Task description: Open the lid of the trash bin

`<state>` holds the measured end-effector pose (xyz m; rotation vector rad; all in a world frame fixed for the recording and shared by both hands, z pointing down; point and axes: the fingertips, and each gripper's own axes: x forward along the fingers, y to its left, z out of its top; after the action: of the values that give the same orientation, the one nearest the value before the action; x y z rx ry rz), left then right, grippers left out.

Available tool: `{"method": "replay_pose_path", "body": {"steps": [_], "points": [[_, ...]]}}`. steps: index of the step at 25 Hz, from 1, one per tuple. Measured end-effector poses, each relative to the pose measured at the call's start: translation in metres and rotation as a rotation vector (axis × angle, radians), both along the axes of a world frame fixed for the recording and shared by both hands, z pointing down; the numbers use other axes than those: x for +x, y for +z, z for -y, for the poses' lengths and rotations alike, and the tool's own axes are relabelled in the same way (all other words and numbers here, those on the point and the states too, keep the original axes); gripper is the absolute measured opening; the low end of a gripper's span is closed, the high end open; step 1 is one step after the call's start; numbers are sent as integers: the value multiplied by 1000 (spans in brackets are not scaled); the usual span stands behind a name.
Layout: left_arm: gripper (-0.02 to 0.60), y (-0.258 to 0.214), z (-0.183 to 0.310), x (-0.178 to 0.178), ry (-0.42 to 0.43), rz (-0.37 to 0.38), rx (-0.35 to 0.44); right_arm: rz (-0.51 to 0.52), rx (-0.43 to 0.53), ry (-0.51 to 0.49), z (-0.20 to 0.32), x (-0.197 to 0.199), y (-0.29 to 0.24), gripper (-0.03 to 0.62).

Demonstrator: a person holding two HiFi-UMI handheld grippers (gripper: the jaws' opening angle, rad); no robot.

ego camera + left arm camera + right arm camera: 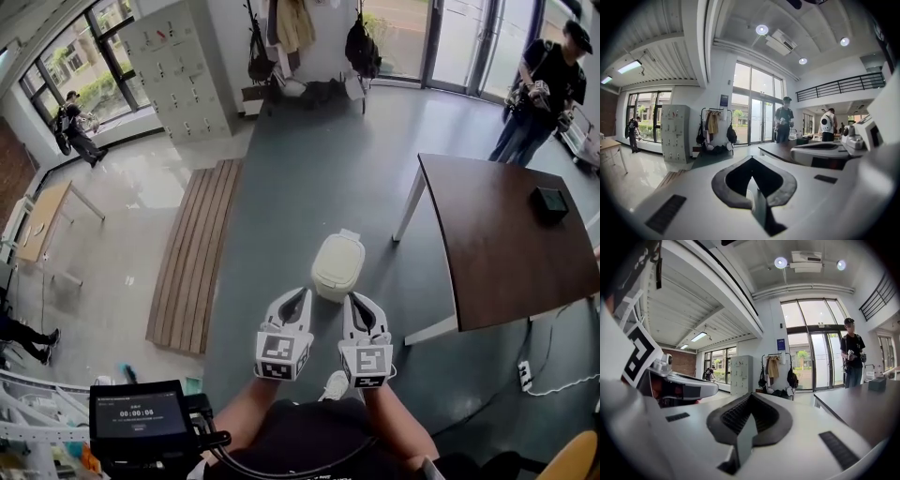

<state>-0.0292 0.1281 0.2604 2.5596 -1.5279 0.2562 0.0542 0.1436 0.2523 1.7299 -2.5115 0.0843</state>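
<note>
Cream trash bin (337,267) sits closed; screen (139,411) reads 00:00:08.

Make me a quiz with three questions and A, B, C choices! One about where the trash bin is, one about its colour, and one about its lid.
1. Where is the trash bin?
A. On the dark table
B. On the grey floor, just ahead of the left gripper and right gripper
C. On the wooden slats

2. What colour is the trash bin?
A. Creamy white
B. Bright red
C. Black

3. How is the lid?
A. Flipped wide open
B. Lying off on the floor
C. Down, closed on the bin

Answers:
1 B, because the head view shows it standing on the floor right in front of both grippers.
2 A, because its whole body looks pale cream.
3 C, because the lid sits flat on top and no opening shows.
</note>
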Motion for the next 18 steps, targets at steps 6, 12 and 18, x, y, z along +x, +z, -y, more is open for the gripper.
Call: {"method": "replay_pose_path", "body": {"steps": [6,12,18], "points": [[-2,-3,2,-3,-13,-2,-14,16,-8,7,4,4,-3,5],[-2,-2,3,-13,-39,-19,-32,16,-20,2,6,3,0,5],[-1,4,-2,-23,-63,-20,-48,0,-33,12,0,7,9,5]]}}
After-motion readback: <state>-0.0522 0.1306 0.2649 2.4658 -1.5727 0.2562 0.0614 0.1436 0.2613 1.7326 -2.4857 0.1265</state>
